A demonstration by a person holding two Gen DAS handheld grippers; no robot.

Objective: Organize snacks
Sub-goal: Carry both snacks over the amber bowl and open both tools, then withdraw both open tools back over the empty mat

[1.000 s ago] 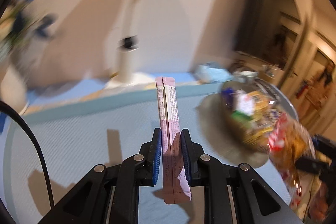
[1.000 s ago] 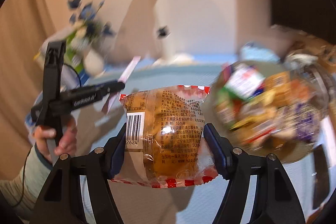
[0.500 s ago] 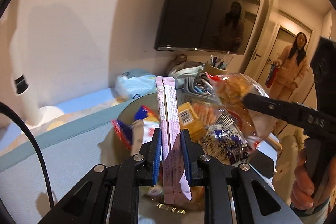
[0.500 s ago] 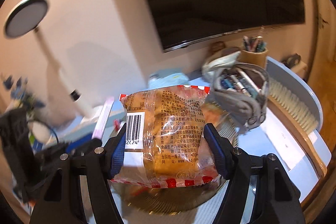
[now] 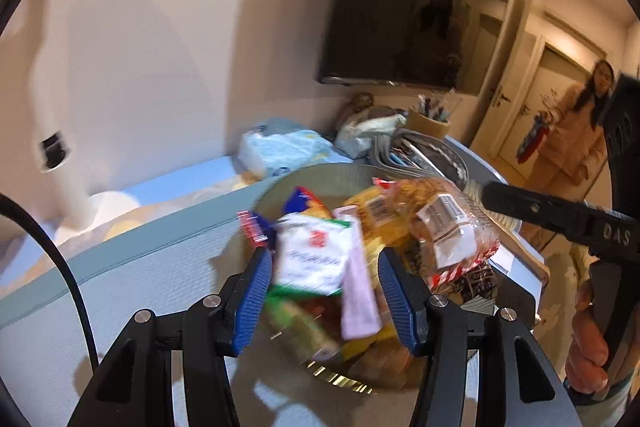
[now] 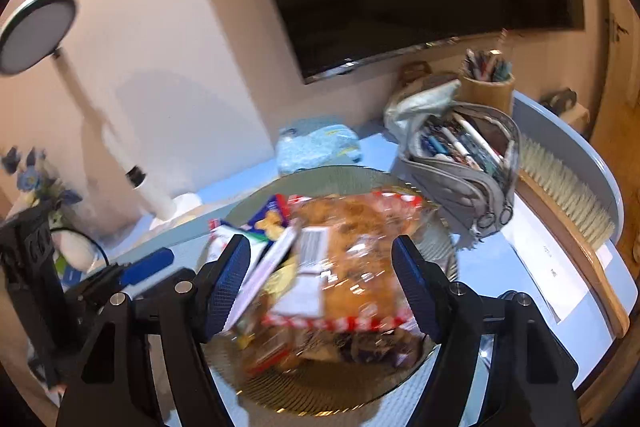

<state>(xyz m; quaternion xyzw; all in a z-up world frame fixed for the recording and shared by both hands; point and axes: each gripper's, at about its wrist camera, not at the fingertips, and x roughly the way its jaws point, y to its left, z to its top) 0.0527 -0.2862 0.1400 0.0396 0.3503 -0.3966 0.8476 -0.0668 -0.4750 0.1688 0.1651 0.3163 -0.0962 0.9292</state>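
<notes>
Left gripper: jaws have just been opening; pink stick pack sits loose between them, released and blurred, likely dropping.
Right gripper: jaws have just been opening; bread packet lies free between the pads.
Why here: both hang over the snack bowl, so the snacks land on the pile.
Left view only: the hand bearing the right gripper.
Right view only: brush, pencil case.

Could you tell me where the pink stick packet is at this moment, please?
In the left wrist view the pink stick packet lies free between the open left tongs, over the snack bowl, beside the white-and-green packet.
</notes>
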